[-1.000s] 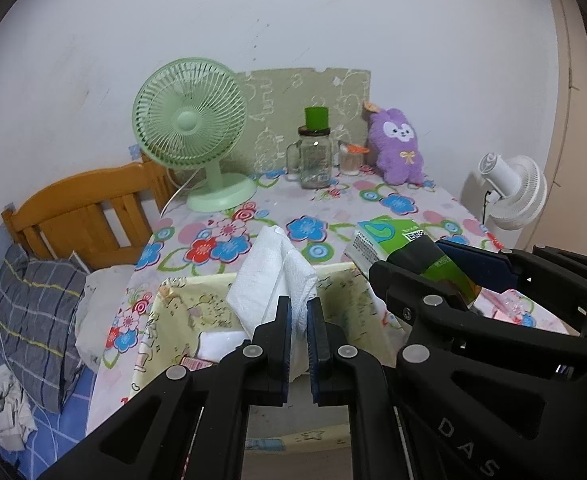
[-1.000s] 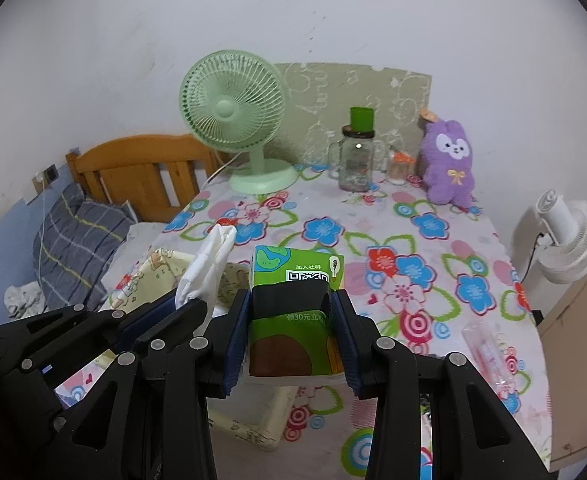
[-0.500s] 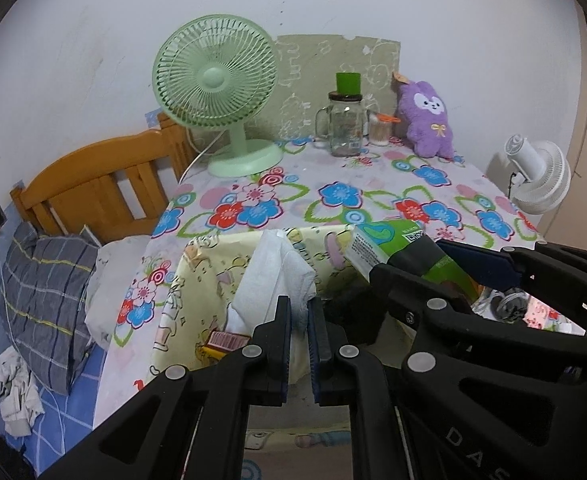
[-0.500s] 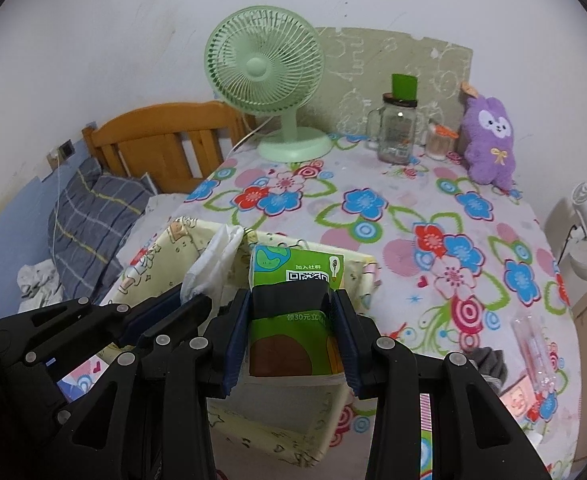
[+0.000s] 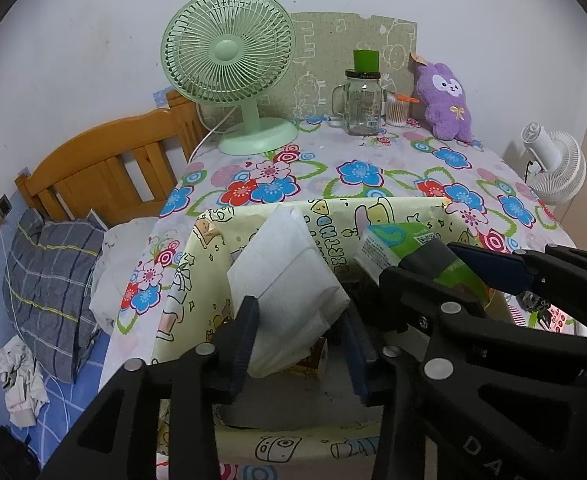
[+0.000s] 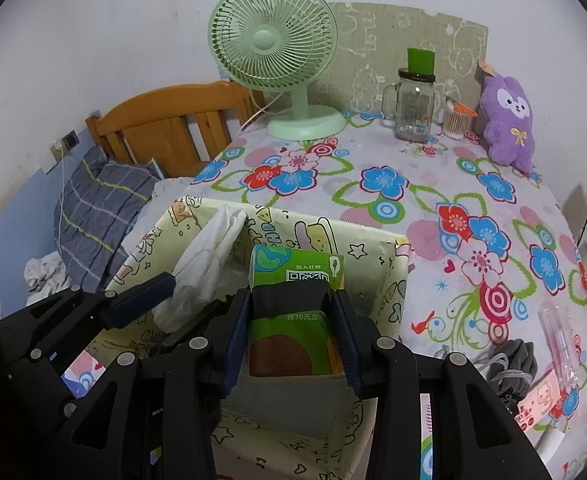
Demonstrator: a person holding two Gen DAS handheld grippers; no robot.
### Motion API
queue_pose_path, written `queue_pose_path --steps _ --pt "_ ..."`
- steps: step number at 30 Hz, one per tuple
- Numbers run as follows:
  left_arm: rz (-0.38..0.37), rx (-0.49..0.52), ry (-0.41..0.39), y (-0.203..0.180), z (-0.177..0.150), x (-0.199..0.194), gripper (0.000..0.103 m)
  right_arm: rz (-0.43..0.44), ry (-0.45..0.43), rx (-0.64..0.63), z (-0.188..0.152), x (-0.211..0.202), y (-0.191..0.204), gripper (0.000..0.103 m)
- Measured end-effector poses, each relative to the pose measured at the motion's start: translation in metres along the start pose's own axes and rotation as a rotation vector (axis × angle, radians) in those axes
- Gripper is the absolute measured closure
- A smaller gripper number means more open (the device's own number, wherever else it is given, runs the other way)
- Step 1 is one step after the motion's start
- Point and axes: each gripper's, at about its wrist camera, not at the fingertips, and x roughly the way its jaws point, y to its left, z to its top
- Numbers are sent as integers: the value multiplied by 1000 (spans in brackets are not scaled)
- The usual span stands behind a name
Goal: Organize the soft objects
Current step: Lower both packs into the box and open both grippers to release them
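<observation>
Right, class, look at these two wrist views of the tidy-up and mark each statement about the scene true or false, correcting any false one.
1. The right gripper holds a green tissue pack over the yellow fabric bin. True.
2. The left gripper is clamped tightly on the white cloth. False: its jaws are opening, with the cloth loose between them.
3. The purple plush toy lies inside the bin. False: it stands at the far edge of the table, by the wall.
4. The green fan stands on the floral tablecloth. True.
5. The glass jar has a red lid. False: the piece on top is green.
</observation>
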Motion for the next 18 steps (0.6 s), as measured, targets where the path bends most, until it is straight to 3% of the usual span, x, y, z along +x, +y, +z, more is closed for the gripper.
queue_pose_path --steps 3,7,11,18 --pt "7 1 -3 -1 0 -1 41 8 13 6 1 1 -2 56" --pt "1 2 -13 -2 0 -4 30 -1 2 -5 1 -3 -1 49" --pt "1 6 -28 -5 1 -9 24 -14 -19 0 0 -10 -4 35" --pt "-14 22 -55 -18 4 -21 18 -37 -45 13 -3 -25 -11 30"
